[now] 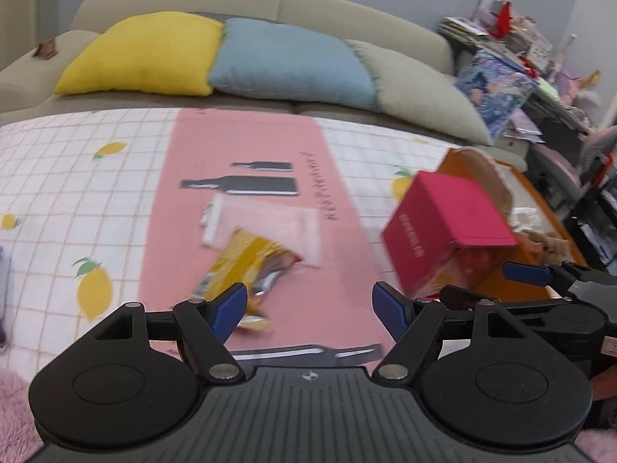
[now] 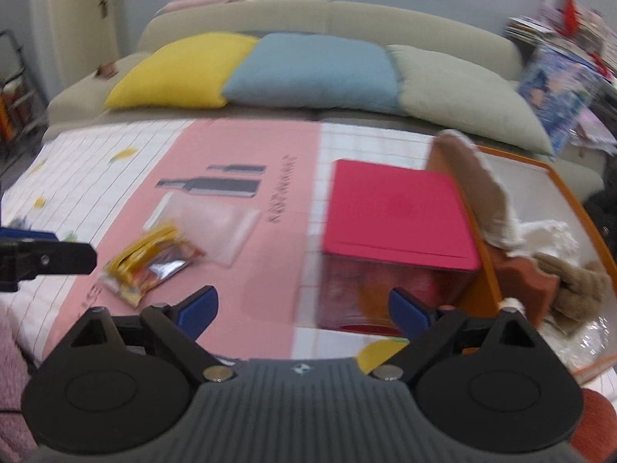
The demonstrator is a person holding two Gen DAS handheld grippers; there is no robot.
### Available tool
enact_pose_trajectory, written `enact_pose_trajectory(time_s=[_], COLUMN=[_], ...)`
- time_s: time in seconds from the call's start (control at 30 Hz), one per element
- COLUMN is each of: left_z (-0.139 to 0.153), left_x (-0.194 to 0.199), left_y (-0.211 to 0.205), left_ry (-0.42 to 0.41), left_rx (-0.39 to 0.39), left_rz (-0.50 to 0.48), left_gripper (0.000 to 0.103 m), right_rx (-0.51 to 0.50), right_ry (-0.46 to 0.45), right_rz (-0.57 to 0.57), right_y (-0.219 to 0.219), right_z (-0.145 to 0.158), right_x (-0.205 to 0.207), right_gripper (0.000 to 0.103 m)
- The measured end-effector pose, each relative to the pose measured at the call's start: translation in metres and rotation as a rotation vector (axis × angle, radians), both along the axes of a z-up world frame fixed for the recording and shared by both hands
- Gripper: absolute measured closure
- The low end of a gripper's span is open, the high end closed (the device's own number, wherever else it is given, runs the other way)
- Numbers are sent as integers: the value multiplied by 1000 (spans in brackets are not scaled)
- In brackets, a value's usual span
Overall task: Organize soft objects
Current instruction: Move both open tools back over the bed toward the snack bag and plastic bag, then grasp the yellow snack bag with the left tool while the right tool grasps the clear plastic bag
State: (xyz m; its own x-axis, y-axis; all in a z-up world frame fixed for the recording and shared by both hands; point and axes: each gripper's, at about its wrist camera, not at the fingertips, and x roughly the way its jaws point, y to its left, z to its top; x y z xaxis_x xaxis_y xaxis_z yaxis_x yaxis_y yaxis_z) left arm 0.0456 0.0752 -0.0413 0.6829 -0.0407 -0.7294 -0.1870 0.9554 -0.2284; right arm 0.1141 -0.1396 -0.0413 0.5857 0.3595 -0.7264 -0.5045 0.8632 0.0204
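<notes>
A yellow snack packet (image 1: 246,266) lies on the pink mat (image 1: 250,146), partly over a clear flat pouch (image 1: 270,227). My left gripper (image 1: 310,308) hovers just short of the packet, open, with nothing between its fingers. To the right stands a magenta box (image 1: 443,227) against the orange tray (image 1: 540,200). In the right wrist view my right gripper (image 2: 304,310) is open and empty in front of the magenta box (image 2: 393,216). The orange tray (image 2: 578,208) holds a brown furry piece (image 2: 474,177), a white fluffy piece (image 2: 547,231) and a tan plush (image 2: 578,281).
A lemon-print checked cloth (image 1: 77,177) covers the table. Behind it a beige sofa (image 1: 270,0) carries yellow (image 1: 142,54), blue (image 1: 289,61) and grey-green (image 1: 416,85) cushions. Cluttered shelves (image 1: 540,77) stand at the right. Pink fluffy fabric (image 1: 15,405) shows at the lower left.
</notes>
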Motion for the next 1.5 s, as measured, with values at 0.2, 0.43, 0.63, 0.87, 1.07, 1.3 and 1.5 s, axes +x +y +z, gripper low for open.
enact_pose_trajectory(time_s=[0.2, 0.43, 0.63, 0.87, 1.07, 1.3, 1.5], left_z=[-21, -42, -65, -91, -102, -94, -80], left_x=[-8, 15, 49, 67, 69, 60, 46], left_y=[15, 35, 50, 62, 68, 71, 98], left_ry=[21, 35, 78, 148, 162, 102, 15], left_rx=[44, 74, 92, 36, 23, 29, -52], left_rz=[15, 3, -67, -95, -64, -33, 142], left_gripper=[16, 16, 16, 19, 38, 54, 54], right_rx=[-42, -57, -79, -128, -196, -234, -189], right_ry=[35, 75, 89, 75, 39, -38, -34], right_rz=[84, 149, 201, 271, 330, 411, 433], right_y=[23, 49, 76, 102, 119, 138, 152], right_z=[-13, -28, -38, -50, -62, -68, -68], right_x=[0, 8, 20, 35, 49, 68, 90], right_gripper=[20, 24, 26, 26, 26, 24, 5])
